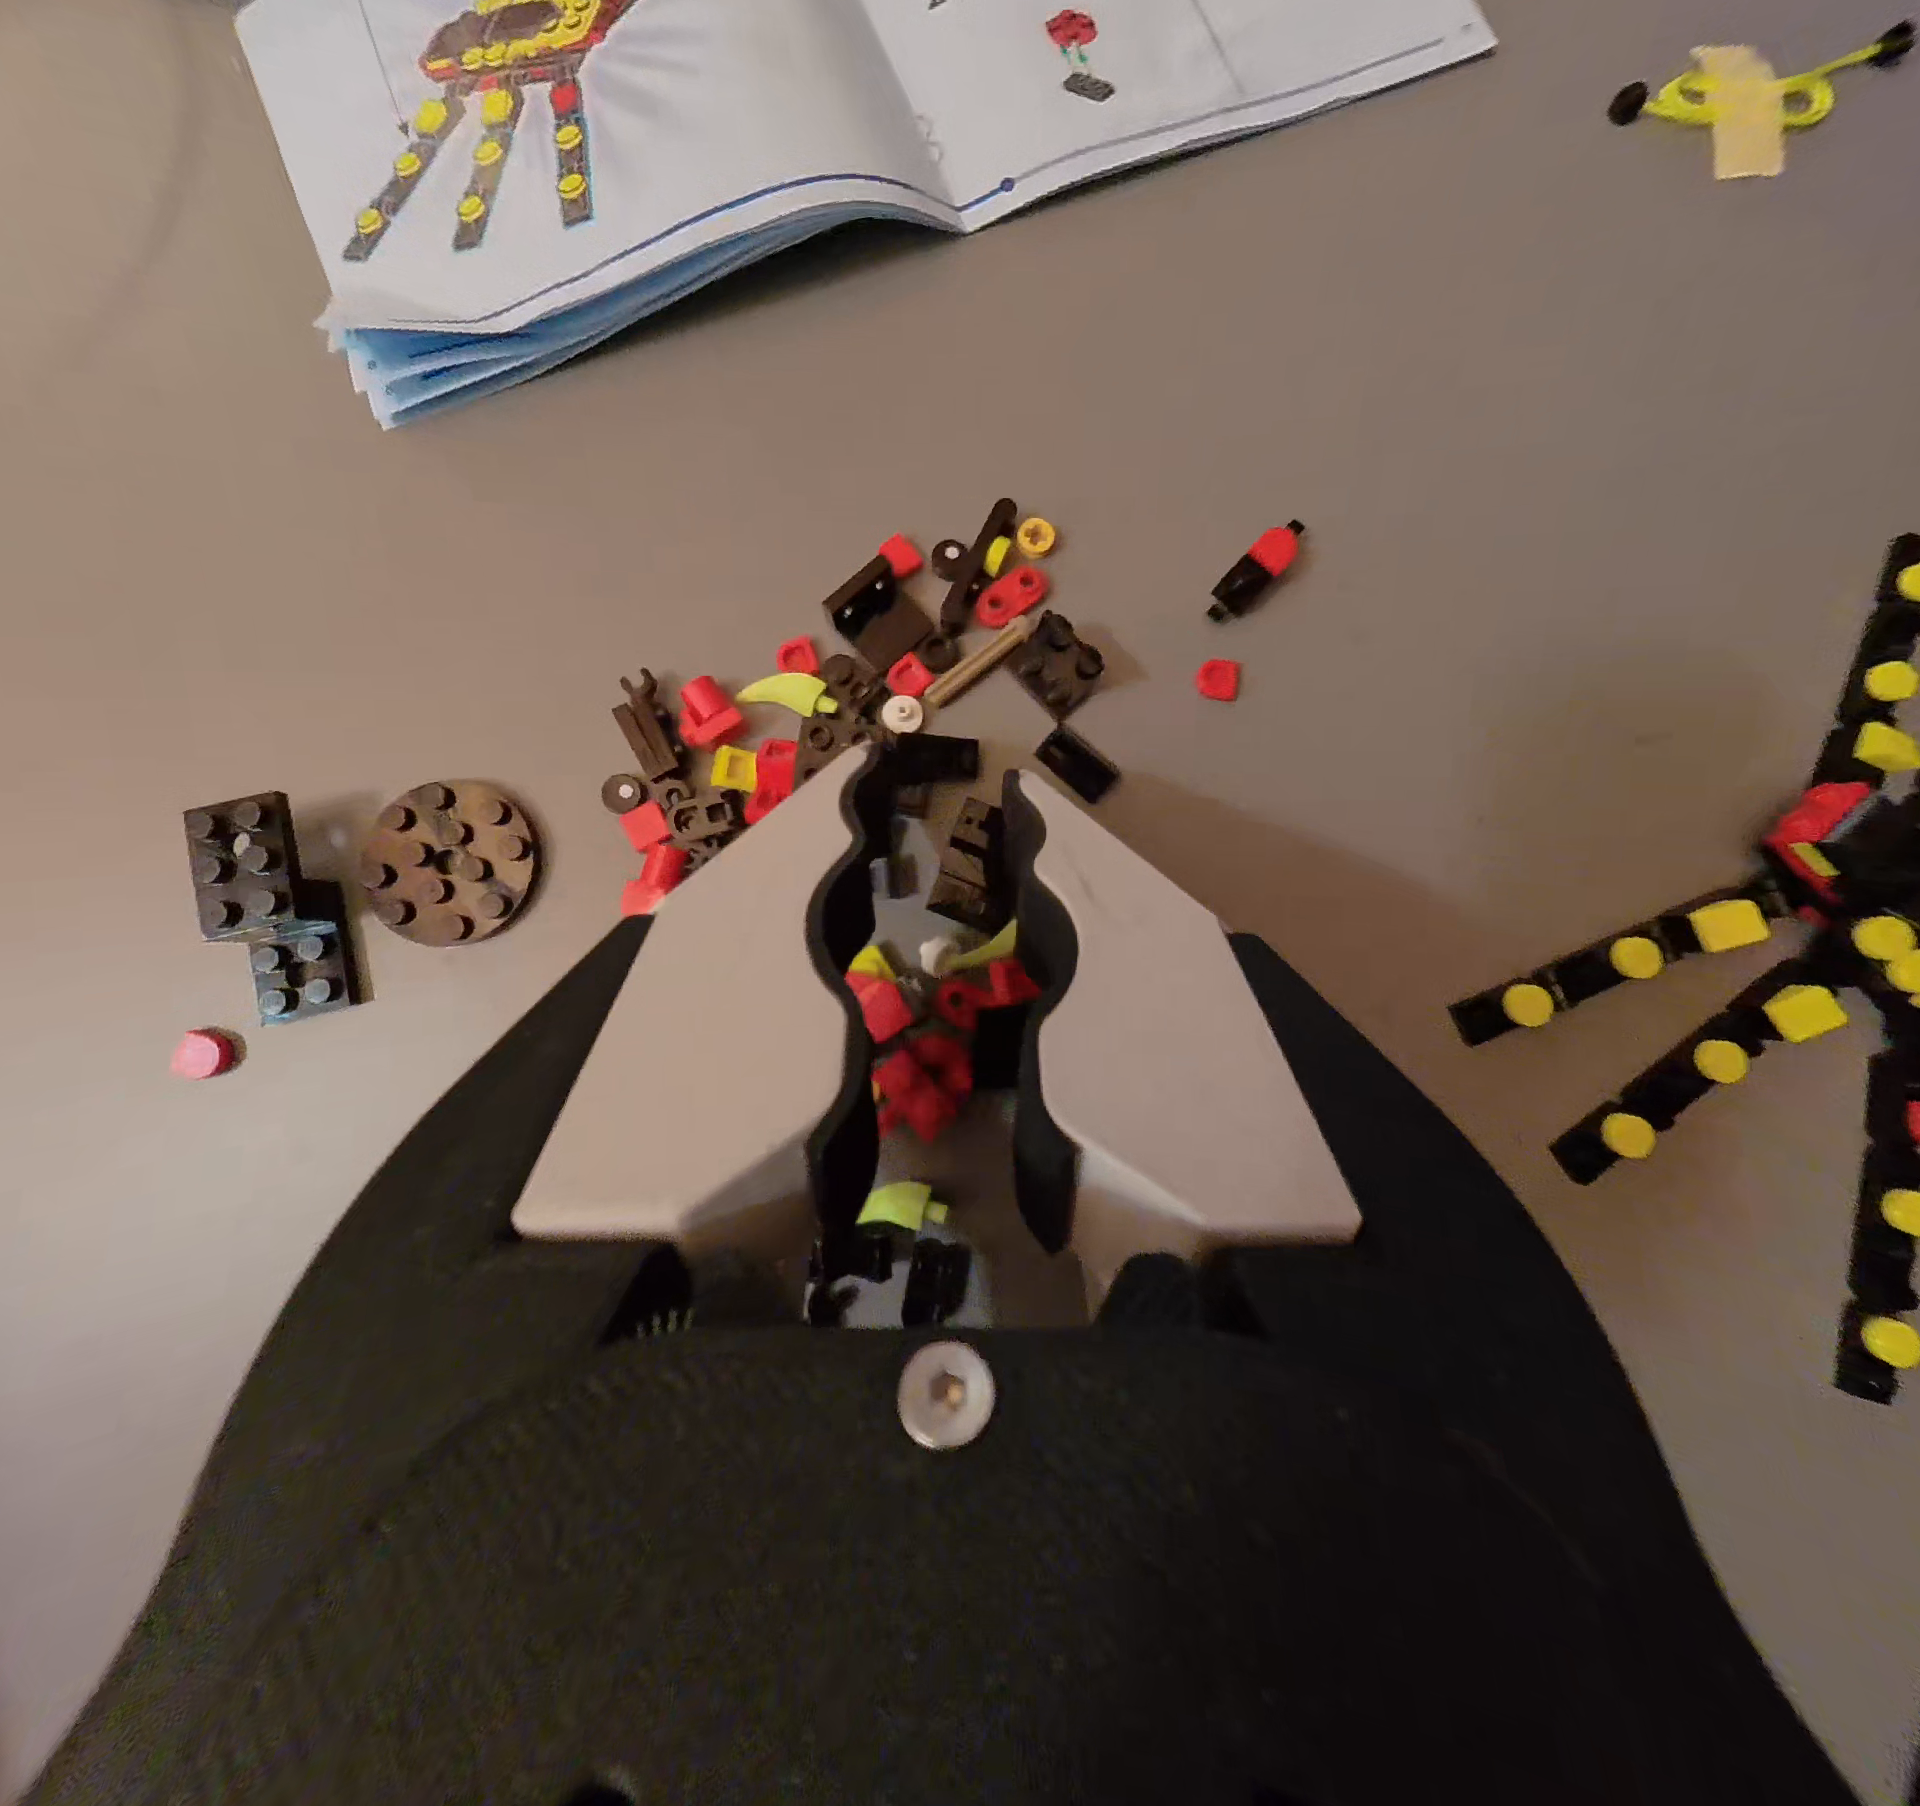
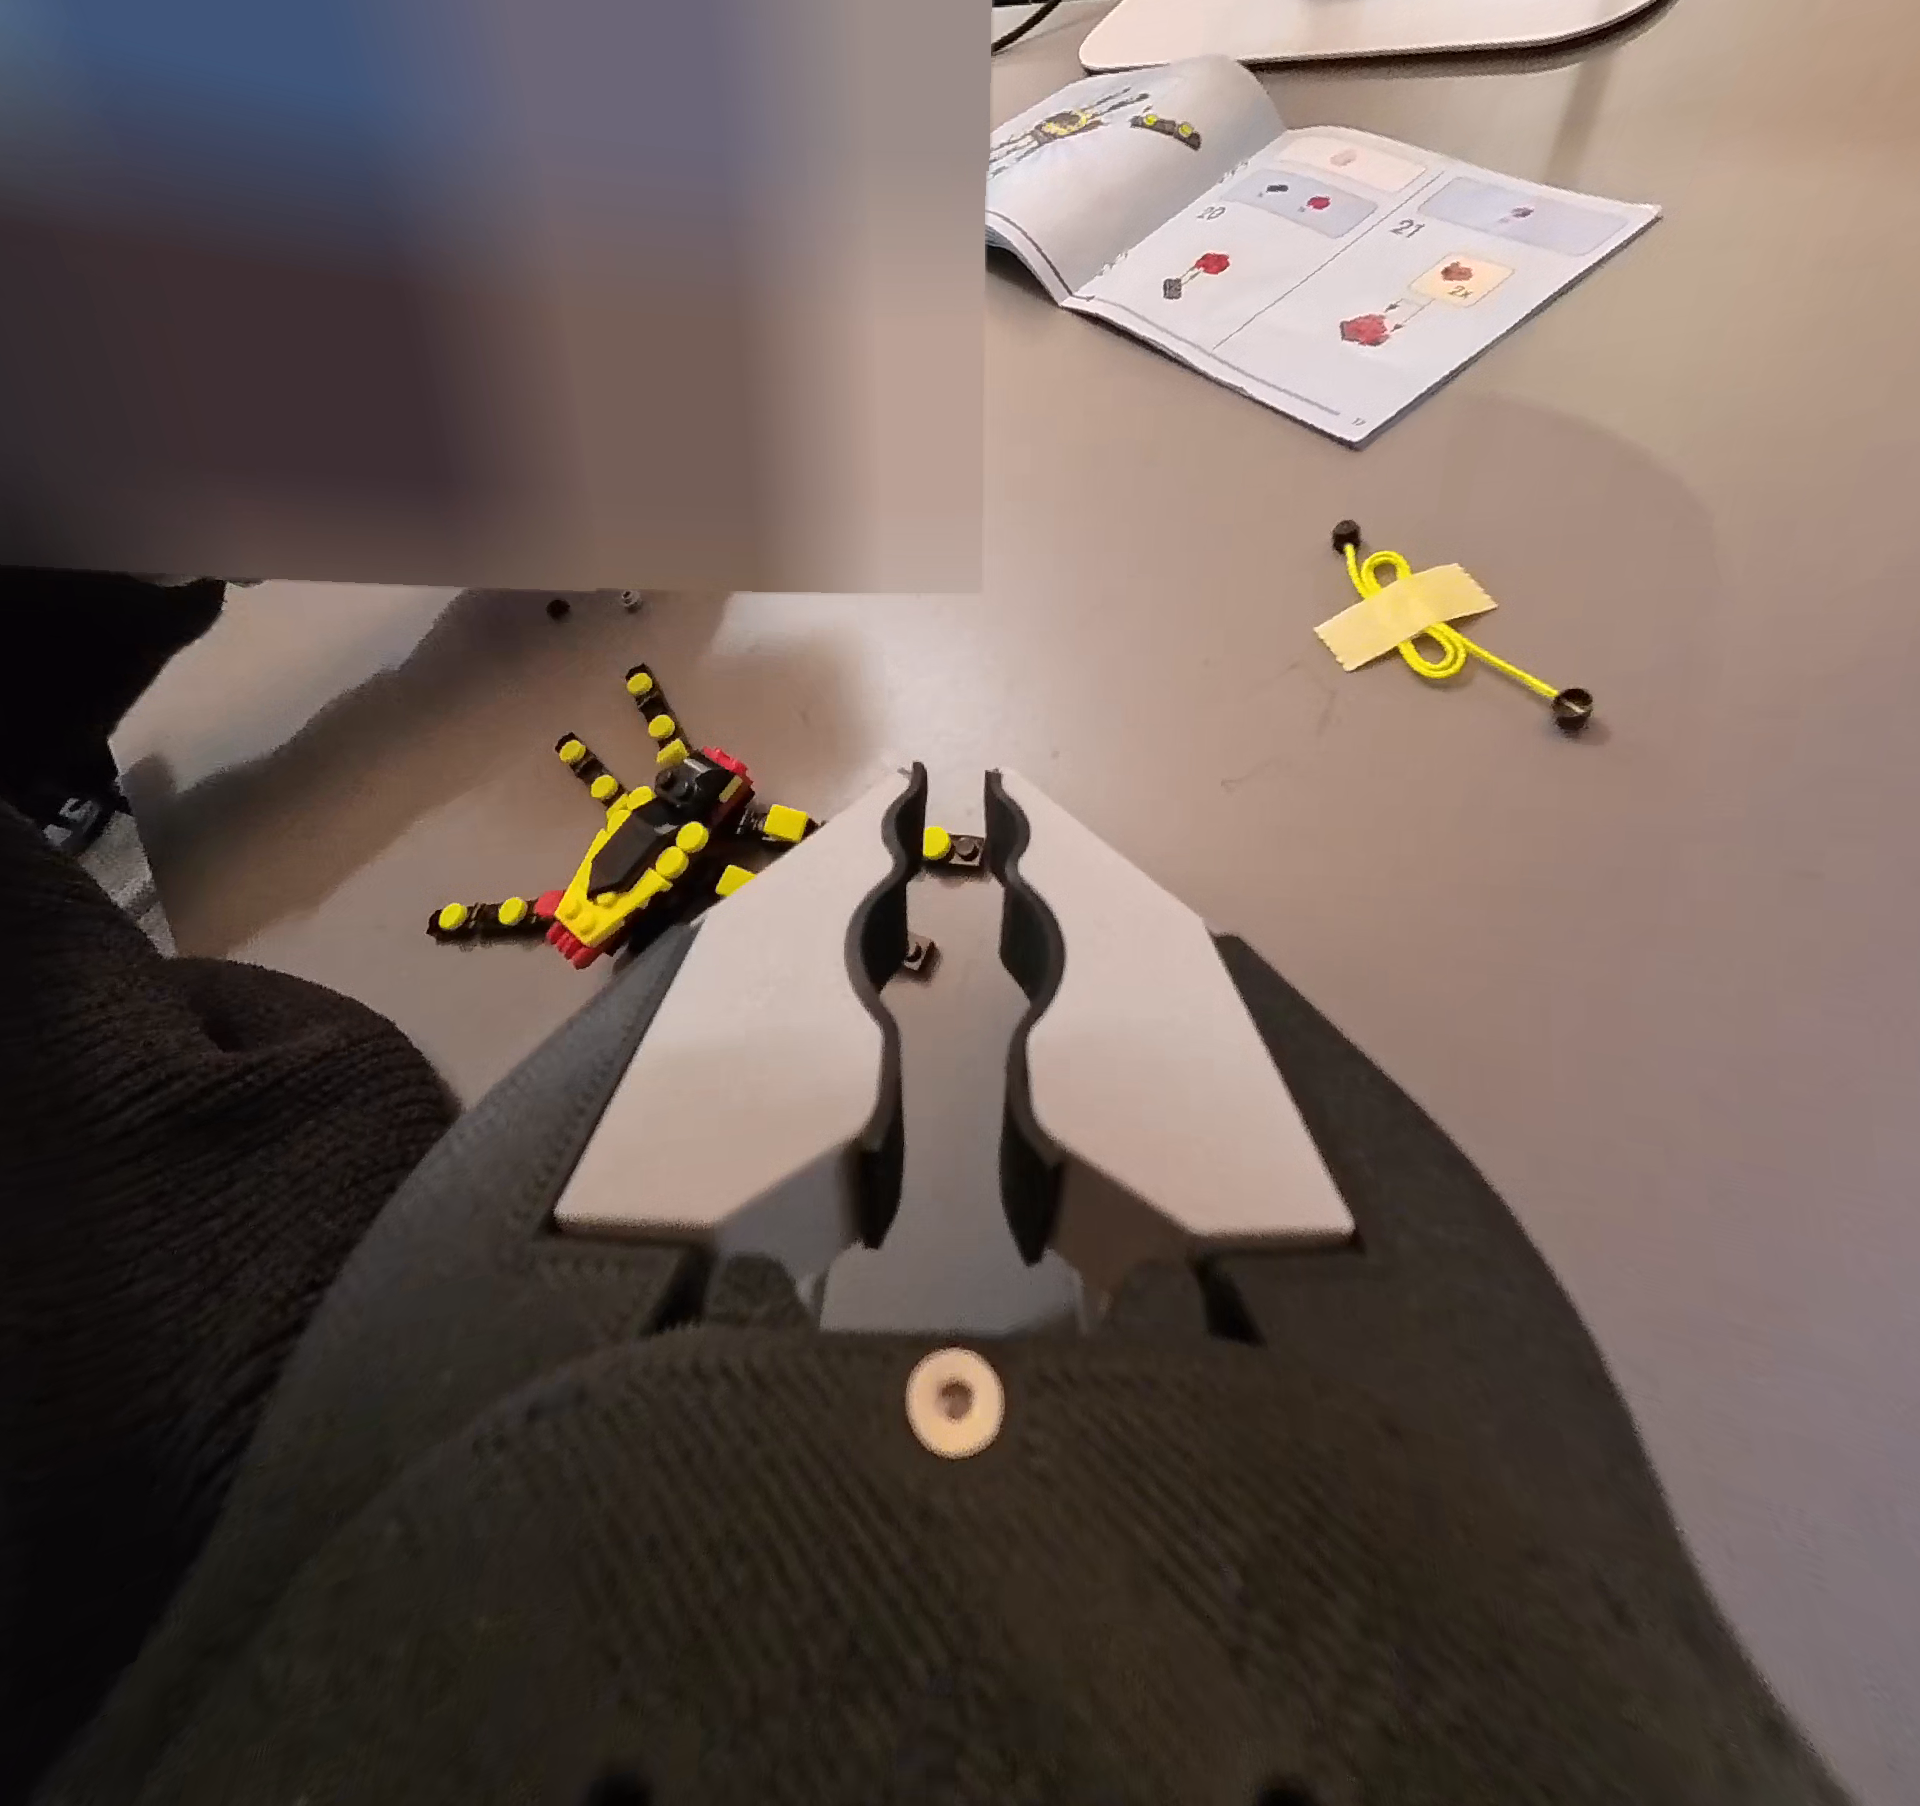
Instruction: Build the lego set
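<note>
A pile of small red, black and yellow loose lego pieces (image 1: 883, 676) lies on the grey table (image 1: 1351, 406). My left gripper (image 1: 940, 771) is open just above the near side of the pile, and more pieces show through the gap between its fingers. The partly built black, yellow and red spider-like model (image 1: 1808, 935) lies to the right of it. In the right wrist view the model (image 2: 644, 863) lies left of my right gripper (image 2: 953, 777). That gripper is open a little and empty, low over one model leg (image 2: 940, 842).
An open instruction booklet (image 1: 831, 94) (image 2: 1320, 270) lies at the back. A yellow string under tape (image 1: 1756, 94) (image 2: 1423, 624) lies right. Black bricks (image 1: 260, 883), a round plate (image 1: 449, 863) and a pink stud (image 1: 203, 1052) lie left. A white stand base (image 2: 1403, 0) sits behind. A dark sleeve (image 2: 156, 1133) is left. Some 20 centimetres of space lies between my two pairs of fingers. My left gripper is the nearer one to the round plate (image 1: 449, 863): about 9 centimetres, against 30 centimetres.
</note>
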The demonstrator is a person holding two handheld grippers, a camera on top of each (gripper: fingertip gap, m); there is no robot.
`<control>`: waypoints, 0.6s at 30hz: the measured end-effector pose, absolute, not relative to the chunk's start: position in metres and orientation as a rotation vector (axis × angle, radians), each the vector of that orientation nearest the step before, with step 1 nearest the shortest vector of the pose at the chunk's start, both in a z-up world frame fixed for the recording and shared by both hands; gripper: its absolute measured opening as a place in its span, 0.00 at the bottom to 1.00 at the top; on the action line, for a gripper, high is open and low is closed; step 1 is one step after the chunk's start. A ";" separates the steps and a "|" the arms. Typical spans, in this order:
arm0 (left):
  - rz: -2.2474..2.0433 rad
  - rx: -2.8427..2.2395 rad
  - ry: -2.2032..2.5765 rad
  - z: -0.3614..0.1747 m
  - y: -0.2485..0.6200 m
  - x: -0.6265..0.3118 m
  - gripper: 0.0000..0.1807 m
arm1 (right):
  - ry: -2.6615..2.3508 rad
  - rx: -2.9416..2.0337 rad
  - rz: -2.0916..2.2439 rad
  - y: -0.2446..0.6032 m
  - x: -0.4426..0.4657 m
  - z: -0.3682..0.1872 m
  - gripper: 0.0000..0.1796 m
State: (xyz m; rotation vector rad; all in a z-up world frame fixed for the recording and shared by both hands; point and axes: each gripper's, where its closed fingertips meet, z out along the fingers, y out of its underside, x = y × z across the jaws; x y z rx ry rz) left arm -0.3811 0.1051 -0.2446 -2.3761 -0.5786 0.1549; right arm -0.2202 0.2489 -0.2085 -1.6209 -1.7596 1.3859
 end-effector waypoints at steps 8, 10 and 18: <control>0.229 -2.383 -0.567 -0.247 0.109 -0.385 0.08 | -1.757 -1.623 1.392 0.249 -0.220 -0.208 0.05; 0.229 -2.388 -0.559 -0.247 0.109 -0.384 0.07 | -1.756 -1.621 1.393 0.249 -0.220 -0.208 0.05; 0.213 -2.380 -0.557 -0.244 0.110 -0.381 0.08 | -1.754 -1.620 1.393 0.249 -0.220 -0.207 0.05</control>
